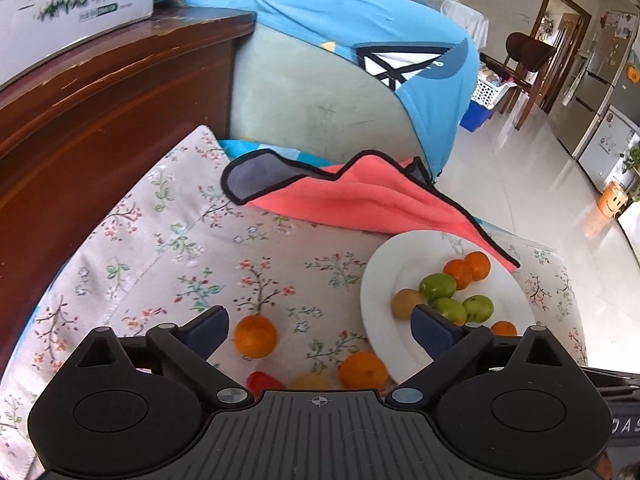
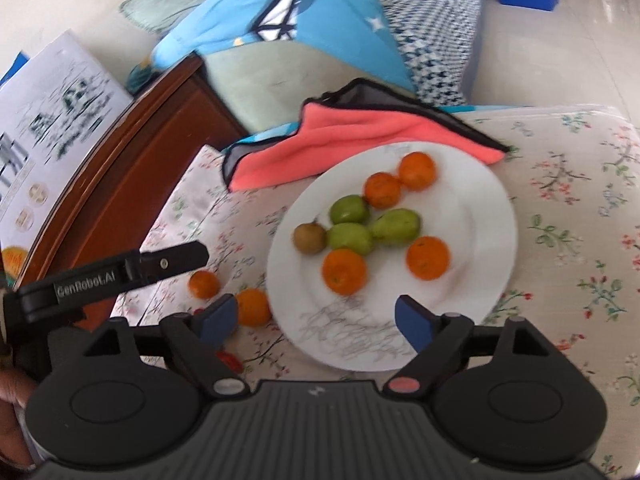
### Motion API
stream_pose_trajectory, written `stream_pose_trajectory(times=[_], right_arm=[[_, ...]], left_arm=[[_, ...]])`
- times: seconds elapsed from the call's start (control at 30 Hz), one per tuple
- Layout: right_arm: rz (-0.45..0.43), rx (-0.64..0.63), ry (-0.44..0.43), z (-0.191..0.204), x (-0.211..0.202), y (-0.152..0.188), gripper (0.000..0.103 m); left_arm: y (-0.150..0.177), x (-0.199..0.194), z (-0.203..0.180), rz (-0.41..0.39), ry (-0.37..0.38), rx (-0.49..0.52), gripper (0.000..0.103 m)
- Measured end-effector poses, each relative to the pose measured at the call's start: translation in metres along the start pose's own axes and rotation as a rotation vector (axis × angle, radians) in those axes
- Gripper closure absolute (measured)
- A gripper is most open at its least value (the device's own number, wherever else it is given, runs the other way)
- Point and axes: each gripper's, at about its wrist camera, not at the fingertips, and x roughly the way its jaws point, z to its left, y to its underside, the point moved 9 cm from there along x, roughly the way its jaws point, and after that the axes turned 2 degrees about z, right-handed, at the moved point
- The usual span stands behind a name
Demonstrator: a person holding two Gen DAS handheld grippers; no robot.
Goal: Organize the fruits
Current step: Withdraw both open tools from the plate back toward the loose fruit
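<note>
Four oranges, three green fruits and a brown one sit on the white plate (image 2: 472, 216) near the floral cloth's (image 2: 580, 184) front edge. Two oranges (image 1: 255, 336) lie beside it, with seemingly something red. Left gripper (image 1: 320, 330) and right gripper (image 2: 316, 318) both hover, jaws apart, empty.

left cam sits low, facing across the cloth; right cam looks down from higher; both catch the plate (image 1: 380, 280) (image 2: 472, 208).
</note>
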Motion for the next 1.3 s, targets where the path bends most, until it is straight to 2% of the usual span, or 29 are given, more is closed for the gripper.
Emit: stream_pose_trajectory(times=[0.3, 0.57, 0.73, 0.9, 1.13, 1.3], right_arm=[[0.029, -0.173, -0.036, 0.033, 0.011, 0.016, 0.016], [-0.018, -0.352, -0.019, 0.059, 0.017, 0.024, 0.018], [-0.035, -0.422, 0.005, 0.066, 0.026, 0.023, 0.028], [-0.039, -0.449, 0.005, 0.068, 0.036, 0.02, 0.042], [-0.03, -0.529, -0.003, 0.075, 0.052, 0.022, 0.052], [-0.02, -0.58, 0.019, 0.074, 0.062, 0.024, 0.063]], left_arm=[[0.004, -0.006, 0.028, 0.007, -0.044, 0.0, 0.003], [0.003, -0.001, 0.051, 0.008, -0.102, -0.06, 0.003], [0.007, 0.014, 0.054, 0.03, -0.147, -0.028, 0.004], [0.009, 0.027, 0.06, 0.045, -0.18, -0.04, 0.004], [0.011, 0.036, 0.052, 0.054, -0.146, -0.044, 0.005], [0.013, 0.044, 0.049, 0.062, -0.145, -0.031, 0.009]])
